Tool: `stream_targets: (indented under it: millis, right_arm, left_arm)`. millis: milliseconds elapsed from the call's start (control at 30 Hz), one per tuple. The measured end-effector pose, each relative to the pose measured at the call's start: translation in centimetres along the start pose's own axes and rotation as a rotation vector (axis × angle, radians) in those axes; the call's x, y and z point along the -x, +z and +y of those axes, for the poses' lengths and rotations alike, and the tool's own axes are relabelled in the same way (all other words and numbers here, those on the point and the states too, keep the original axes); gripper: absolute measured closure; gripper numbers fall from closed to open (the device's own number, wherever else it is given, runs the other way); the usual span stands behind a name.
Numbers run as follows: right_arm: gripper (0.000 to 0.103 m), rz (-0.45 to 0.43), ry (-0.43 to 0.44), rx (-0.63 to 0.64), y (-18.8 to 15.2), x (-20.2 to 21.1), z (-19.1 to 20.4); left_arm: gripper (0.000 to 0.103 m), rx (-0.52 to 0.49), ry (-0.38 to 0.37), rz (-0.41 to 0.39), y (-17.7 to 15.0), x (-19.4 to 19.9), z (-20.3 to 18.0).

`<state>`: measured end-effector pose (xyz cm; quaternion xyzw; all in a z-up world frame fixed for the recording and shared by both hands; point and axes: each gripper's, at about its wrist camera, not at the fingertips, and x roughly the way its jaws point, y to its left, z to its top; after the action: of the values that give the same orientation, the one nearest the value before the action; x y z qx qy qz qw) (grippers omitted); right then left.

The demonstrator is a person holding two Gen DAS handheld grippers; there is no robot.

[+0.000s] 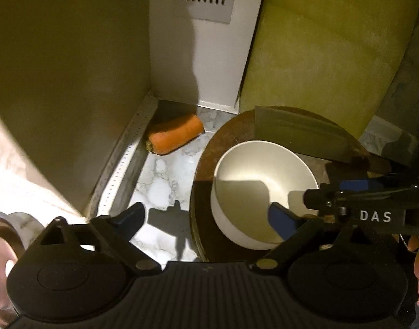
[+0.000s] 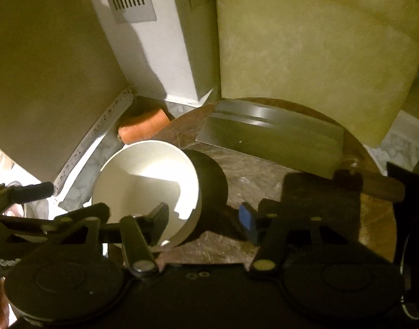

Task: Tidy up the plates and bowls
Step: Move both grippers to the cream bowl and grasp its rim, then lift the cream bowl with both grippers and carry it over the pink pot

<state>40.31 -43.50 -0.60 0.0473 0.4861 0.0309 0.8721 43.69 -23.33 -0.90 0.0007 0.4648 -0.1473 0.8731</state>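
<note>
A white bowl point(image 1: 253, 181) stands upright on a round wooden board point(image 1: 225, 137). My left gripper point(image 1: 206, 216) is wide open. Its left finger hangs over the marble counter, and its blue-padded right finger point(image 1: 280, 219) overlaps the bowl's near side. In the right wrist view my right gripper point(image 2: 202, 218) straddles the white bowl's point(image 2: 143, 181) near right wall, one finger point(image 2: 157, 216) inside and the blue pad point(image 2: 247, 219) outside. That blue pad stands clear of the wall. A shiny metal bowl point(image 1: 0, 235) shows at the lower left edge.
A cleaver point(image 2: 269, 139) with a wooden handle lies across the back of the board point(image 2: 264, 170). A carrot point(image 1: 175, 134) lies on the marble counter point(image 1: 160, 181) in the corner. Walls, a white vented unit point(image 1: 206, 41) and a perforated metal strip point(image 1: 121, 170) close in behind and to the left.
</note>
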Motion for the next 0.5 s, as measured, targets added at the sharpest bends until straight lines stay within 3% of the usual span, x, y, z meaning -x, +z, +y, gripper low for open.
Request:
stream_targets:
  millis: [233,333,400,500]
  right_arm:
    - [0.083,0.012,-0.015,0.013,0.4,-1.3,0.6]
    - [0.09,0.01,-0.011,0.021,0.5,-1.4,0.8]
    - [0.097,0.011,-0.011,0.031,0.6,-1.5,1.0]
    - [0.098,0.007,-0.025,0.048,0.5,-1.6,1.4]
  left_arm:
    - [0.045,-0.004,-0.017,0.047,0.5,-1.7,-0.2]
    - [0.054,-0.002,-0.014,0.052,0.8,-2.3,-0.1]
    - [0.066,0.0,-0.019,0.062,0.9,-2.5,-0.1]
    - [0.075,0.009,-0.03,0.077,0.8,-3.0,-0.1]
